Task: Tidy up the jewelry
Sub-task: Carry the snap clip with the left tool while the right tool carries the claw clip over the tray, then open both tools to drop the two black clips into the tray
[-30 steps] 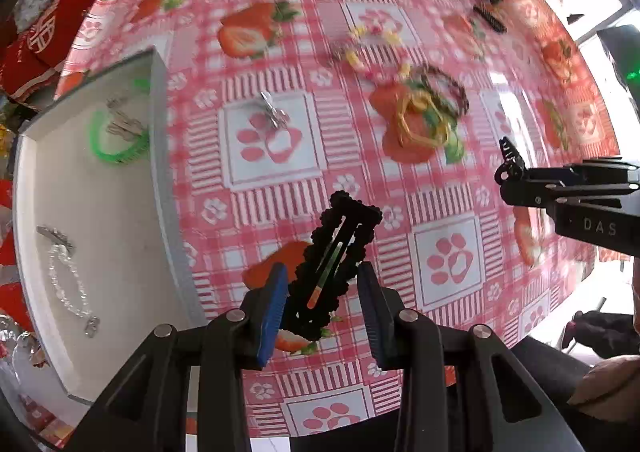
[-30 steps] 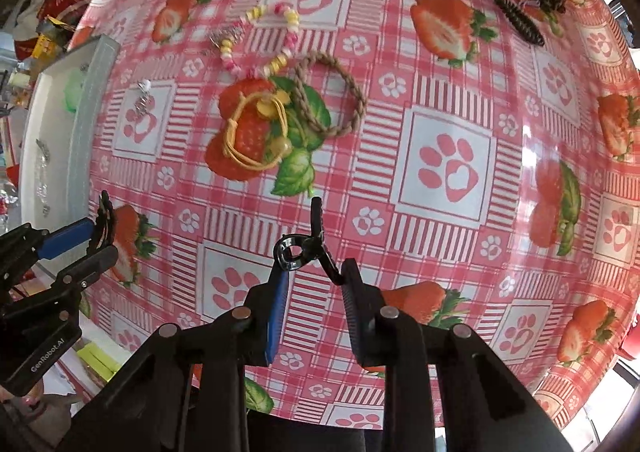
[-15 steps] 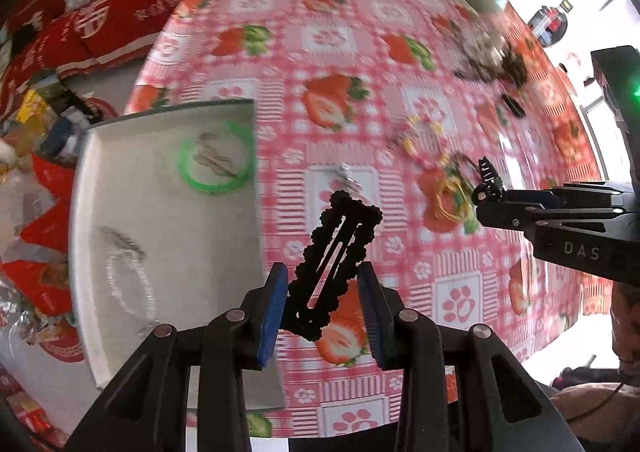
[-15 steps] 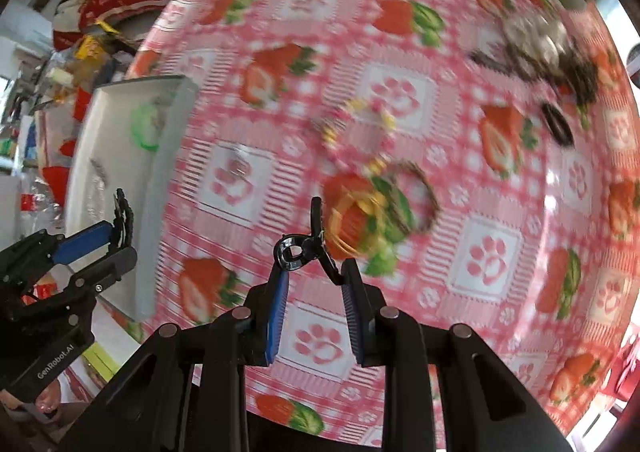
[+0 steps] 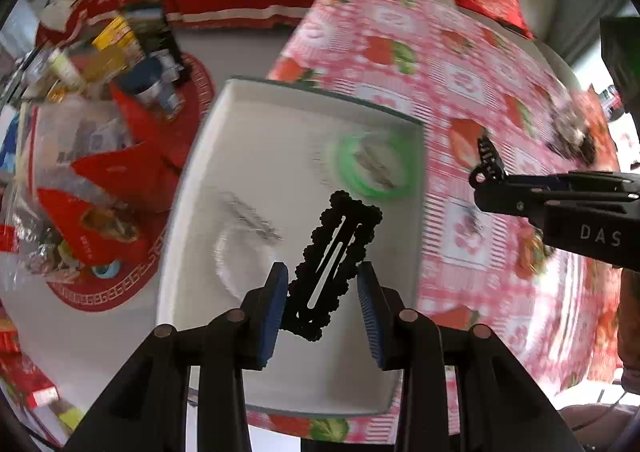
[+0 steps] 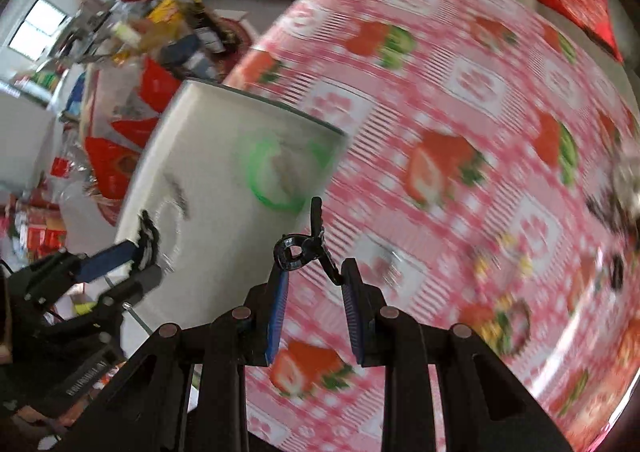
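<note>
Left gripper jaws pinching black snap clip by lower end, above white tray. Right gripper jaws clamping small black claw clip near tray edge. Both light, stiff, slippery; grip flat sides.

A table covered with a pink-and-white checked plastic cloth printed with strawberries and paw prints is filling the right half of both views. A shallow white rectangular tray is lying on it at centre left, its corner reaching the table's upper-left edge. In the right wrist view, blurred beaded bracelets are lying on the cloth at lower right, and a dark tangle of jewellery is sitting at the right edge.
</note>
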`<action>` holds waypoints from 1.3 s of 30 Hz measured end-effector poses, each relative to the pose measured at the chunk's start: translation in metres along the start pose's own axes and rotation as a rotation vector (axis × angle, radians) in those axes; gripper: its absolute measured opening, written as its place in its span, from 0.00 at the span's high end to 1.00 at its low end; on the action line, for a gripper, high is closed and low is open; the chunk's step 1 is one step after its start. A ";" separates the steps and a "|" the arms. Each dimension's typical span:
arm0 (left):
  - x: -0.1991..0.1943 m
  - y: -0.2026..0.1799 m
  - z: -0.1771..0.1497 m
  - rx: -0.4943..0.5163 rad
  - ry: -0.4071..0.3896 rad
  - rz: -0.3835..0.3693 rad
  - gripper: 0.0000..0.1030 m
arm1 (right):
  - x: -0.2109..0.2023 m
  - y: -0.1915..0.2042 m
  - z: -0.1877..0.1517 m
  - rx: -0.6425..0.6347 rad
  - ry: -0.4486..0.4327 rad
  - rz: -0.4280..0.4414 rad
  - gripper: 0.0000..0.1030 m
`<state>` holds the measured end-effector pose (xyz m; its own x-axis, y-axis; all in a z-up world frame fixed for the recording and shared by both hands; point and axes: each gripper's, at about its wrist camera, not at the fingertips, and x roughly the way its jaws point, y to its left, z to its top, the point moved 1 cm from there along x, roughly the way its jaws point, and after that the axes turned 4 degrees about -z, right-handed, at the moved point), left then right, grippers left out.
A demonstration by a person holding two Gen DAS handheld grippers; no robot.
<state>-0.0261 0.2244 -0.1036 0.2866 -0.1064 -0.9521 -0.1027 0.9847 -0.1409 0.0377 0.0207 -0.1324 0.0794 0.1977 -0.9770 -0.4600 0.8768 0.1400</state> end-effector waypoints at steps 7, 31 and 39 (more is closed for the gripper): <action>0.019 0.032 0.016 -0.063 -0.009 0.037 0.60 | 0.033 0.049 0.048 -0.094 0.019 0.029 0.72; 0.071 0.049 0.028 -0.055 0.034 0.109 0.60 | 0.113 0.071 0.103 -0.109 0.127 0.060 0.71; 0.065 0.049 0.025 -0.047 0.037 0.122 0.60 | 0.106 0.068 0.104 -0.075 0.120 0.107 0.54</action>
<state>0.0111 0.2692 -0.1659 0.2342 0.0074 -0.9722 -0.1790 0.9832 -0.0356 0.1065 0.1468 -0.2100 -0.0775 0.2304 -0.9700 -0.5254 0.8174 0.2362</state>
